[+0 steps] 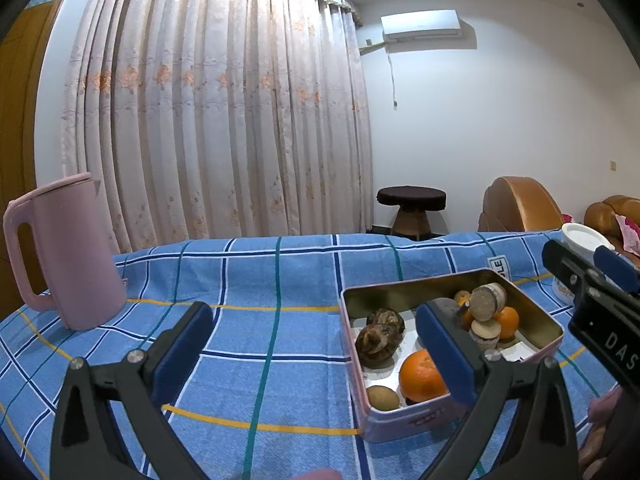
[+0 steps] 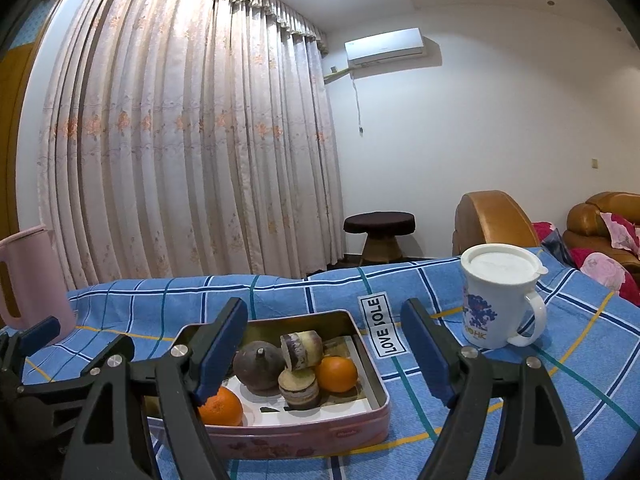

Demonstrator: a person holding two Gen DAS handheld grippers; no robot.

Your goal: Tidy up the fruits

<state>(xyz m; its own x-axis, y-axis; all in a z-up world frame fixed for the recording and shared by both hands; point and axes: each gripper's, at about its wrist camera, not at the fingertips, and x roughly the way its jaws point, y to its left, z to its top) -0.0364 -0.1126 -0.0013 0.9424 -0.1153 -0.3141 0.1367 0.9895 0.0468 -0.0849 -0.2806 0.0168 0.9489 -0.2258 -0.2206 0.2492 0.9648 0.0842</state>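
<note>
A tin (image 2: 360, 364) is set on the tablecloth (image 1: 260, 340). Oranges (image 2: 337, 373), a kiwi (image 1: 383, 397) and cut tubers (image 2: 300, 350) are held in it. A kettle (image 1: 64, 256) is placed far left, a lidded mug (image 2: 500, 296) far right.

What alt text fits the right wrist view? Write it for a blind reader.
Open right tongs hover over a pink tin of oranges and other produce on a blue checked cloth. A lidded white mug stands to the right.
</note>
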